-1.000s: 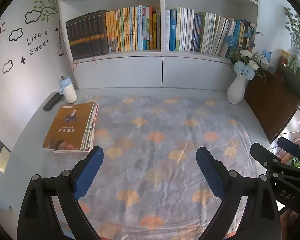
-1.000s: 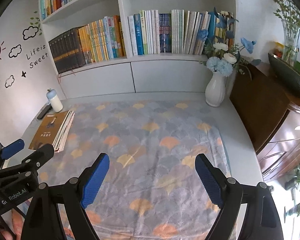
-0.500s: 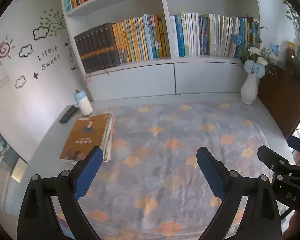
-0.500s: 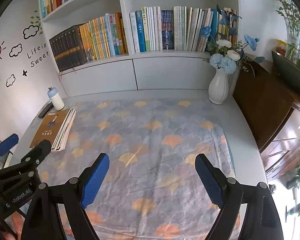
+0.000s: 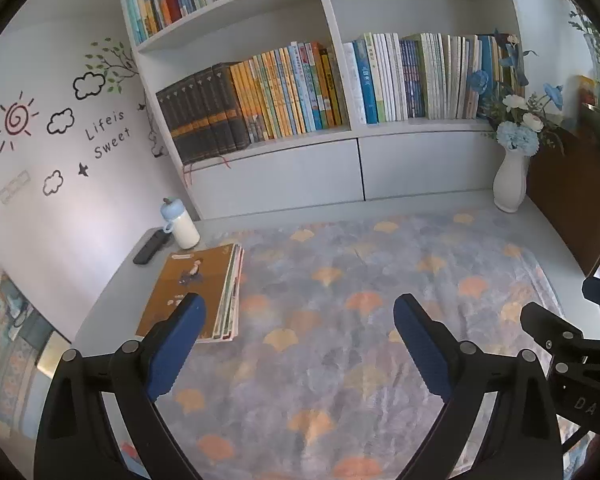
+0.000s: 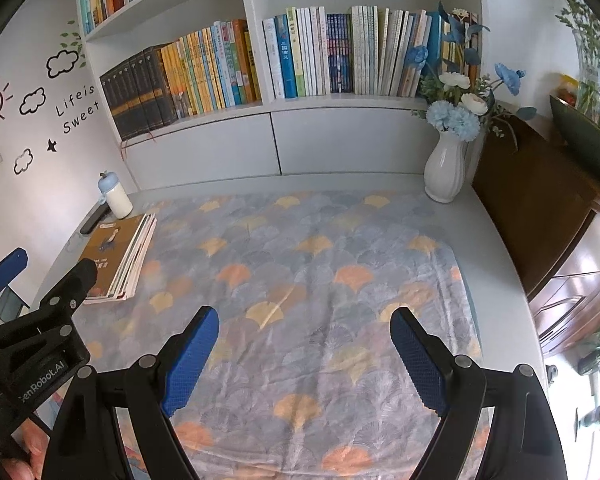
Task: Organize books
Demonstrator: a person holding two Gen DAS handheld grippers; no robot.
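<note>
A flat stack of thin books (image 5: 198,290) (image 6: 118,254) with a brown cover on top lies at the left edge of the patterned cloth (image 5: 360,320) (image 6: 300,280). My left gripper (image 5: 300,316) hangs open above the cloth, its left fingertip just in front of the stack's near corner, nothing between its fingers. My right gripper (image 6: 304,328) is open over the middle of the cloth, empty, well to the right of the stack. The white bookshelf (image 5: 356,136) (image 6: 268,108) behind holds rows of upright books.
A white bottle with a blue cap (image 5: 180,226) (image 6: 116,196) and a black remote (image 5: 150,246) sit behind the stack. A white vase of blue flowers (image 5: 510,176) (image 6: 446,168) stands at the back right, next to a dark wooden cabinet (image 6: 540,216).
The left wrist view has tilted up and swung left: more of the upper shelves shows, and the book stack now sits closer to the left finger. The right view barely shifted.
</note>
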